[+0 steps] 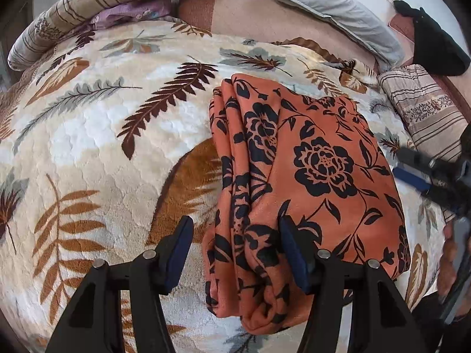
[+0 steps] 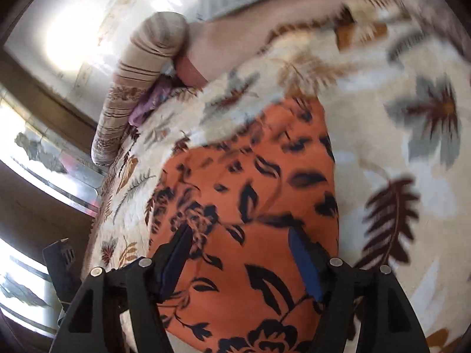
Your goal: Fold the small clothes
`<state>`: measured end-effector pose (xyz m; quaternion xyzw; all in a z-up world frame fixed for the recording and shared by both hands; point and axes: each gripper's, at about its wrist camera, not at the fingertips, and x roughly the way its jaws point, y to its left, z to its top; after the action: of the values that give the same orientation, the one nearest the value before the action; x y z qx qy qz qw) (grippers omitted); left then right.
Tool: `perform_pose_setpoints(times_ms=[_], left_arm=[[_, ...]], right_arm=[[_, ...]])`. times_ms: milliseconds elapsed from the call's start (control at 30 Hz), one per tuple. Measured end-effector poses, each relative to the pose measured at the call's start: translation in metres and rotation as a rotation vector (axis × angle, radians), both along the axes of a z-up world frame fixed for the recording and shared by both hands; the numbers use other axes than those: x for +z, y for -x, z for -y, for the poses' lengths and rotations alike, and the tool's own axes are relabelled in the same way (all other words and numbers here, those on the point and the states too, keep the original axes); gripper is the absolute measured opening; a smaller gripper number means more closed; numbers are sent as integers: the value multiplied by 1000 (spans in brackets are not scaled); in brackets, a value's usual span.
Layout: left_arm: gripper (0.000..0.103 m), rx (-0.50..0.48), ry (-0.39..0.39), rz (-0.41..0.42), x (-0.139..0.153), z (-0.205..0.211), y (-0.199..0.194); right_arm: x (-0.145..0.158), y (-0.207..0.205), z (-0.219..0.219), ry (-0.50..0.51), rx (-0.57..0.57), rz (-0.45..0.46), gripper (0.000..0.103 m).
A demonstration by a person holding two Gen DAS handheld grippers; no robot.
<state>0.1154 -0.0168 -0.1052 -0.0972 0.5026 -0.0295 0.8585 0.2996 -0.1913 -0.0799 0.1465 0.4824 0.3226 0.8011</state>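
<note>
Orange garment (image 1: 309, 176) with black flower-and-leaf print, folded into a thick rectangular bundle, lying flat on the bed. In my left view it fills centre to lower right, stacked fold edges bunched along its left side, top face smooth with one large black bloom. In my right view (image 2: 253, 206) it runs from centre to the bottom edge, blurred.

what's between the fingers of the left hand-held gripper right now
In the left wrist view, the bunched folded edge of the orange floral cloth lies between the open left hand-held gripper fingers, with leaf-print blanket beside it.
</note>
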Motion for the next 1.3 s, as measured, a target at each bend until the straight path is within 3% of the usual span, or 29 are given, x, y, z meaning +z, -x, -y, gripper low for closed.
perform_pose_setpoints(times_ms=[100, 200, 233, 367, 400, 500, 633, 733, 833, 900, 933, 1033, 1100, 1233, 1300], left_arm=[[63, 10, 26, -2, -2, -1, -2], [65, 12, 36, 0, -3, -2, -1], [65, 12, 36, -1, -3, -2, -1], [67, 2, 15, 7, -2, -2, 0], [67, 4, 18, 7, -2, -2, 0], [67, 10, 28, 3, 0, -3, 4], [67, 1, -15, 43, 13, -5, 18], [67, -2, -5, 42, 10, -9, 28], [68, 3, -2, -20, -10, -11, 26], [68, 18, 13, -28, -10, -12, 27], [68, 23, 13, -21, -4, -12, 30], [68, 3, -20, 38, 13, -8, 41], [68, 2, -48, 34, 12, -5, 44], [69, 36, -58, -51, -8, -6, 40], [69, 52, -63, -27, 2, -7, 48]], right_arm=[[8, -17, -12, -9, 23, 24, 74], [-29, -45, -17, 58, -32, -91, 75], [-34, -50, -14, 38, -40, -115, 75], [-11, -44, -14, -40, -57, -36, 76], [-11, -46, -18, -32, -49, -15, 79], [-33, -57, -25, 60, -37, -69, 81], [-6, -28, -15, 1, -48, 4, 81], [12, 10, -13, -34, 20, 26, 81], [-1, 37, -10, -54, 74, -25, 81], [-26, 40, -7, -12, 73, -83, 80], [-28, 41, -3, -38, 61, -87, 80], [-4, 54, 6, -90, 34, -27, 81], [5, 67, 10, -121, 38, 10, 81], [-33, 65, 8, -52, 28, -105, 83], [-18, 73, 13, -74, 11, -68, 83]])
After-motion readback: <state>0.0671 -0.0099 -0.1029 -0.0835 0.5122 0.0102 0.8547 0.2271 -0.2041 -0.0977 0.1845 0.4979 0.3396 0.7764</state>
